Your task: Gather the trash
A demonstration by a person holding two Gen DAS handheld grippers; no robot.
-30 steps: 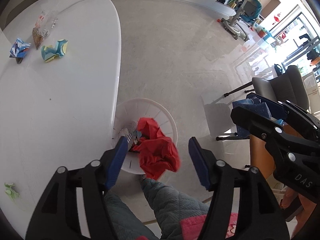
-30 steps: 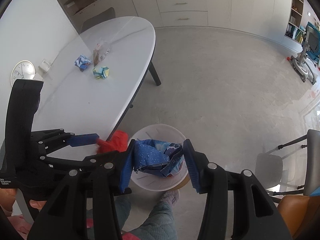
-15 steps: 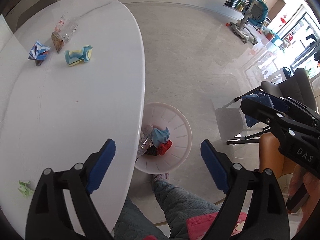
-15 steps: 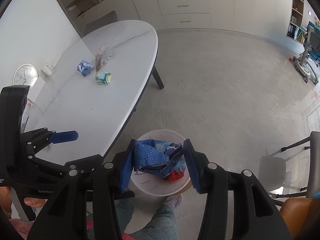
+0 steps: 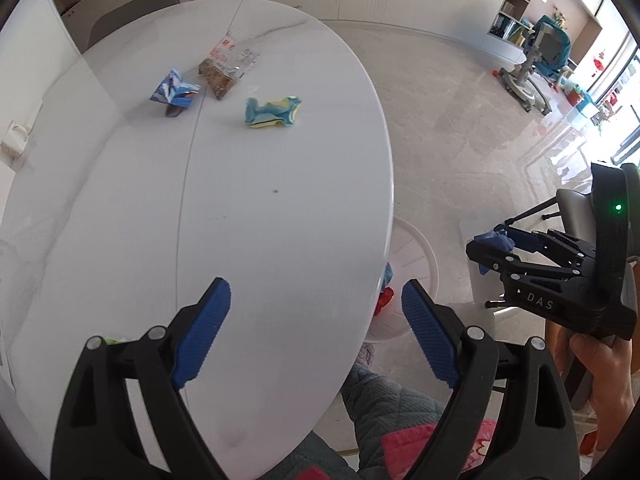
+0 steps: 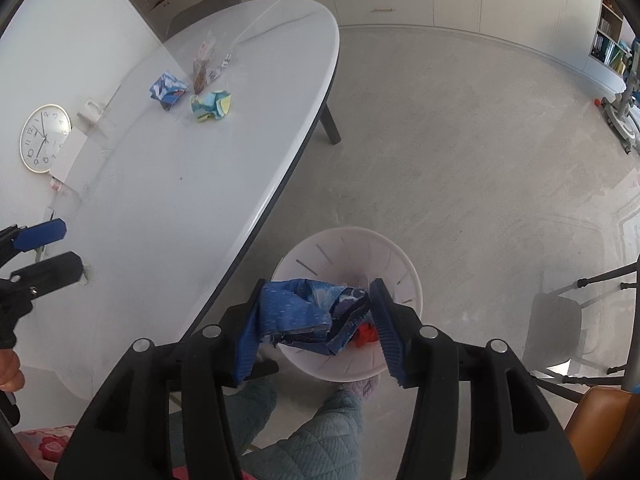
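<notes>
My left tool (image 5: 316, 332) has moved over the table (image 5: 240, 200), jaws wide and empty; my right tool (image 6: 316, 328), just loosening on the blue wrapper (image 6: 304, 316), tilts over the basket (image 6: 400, 264).

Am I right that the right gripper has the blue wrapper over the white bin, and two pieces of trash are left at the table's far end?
Not quite: three pieces remain at the far end of the table, as the left wrist view shows: a blue-and-white wrapper, a clear snack bag and a teal-and-yellow wrapper. The right gripper does have the blue wrapper over the white bin.
</notes>
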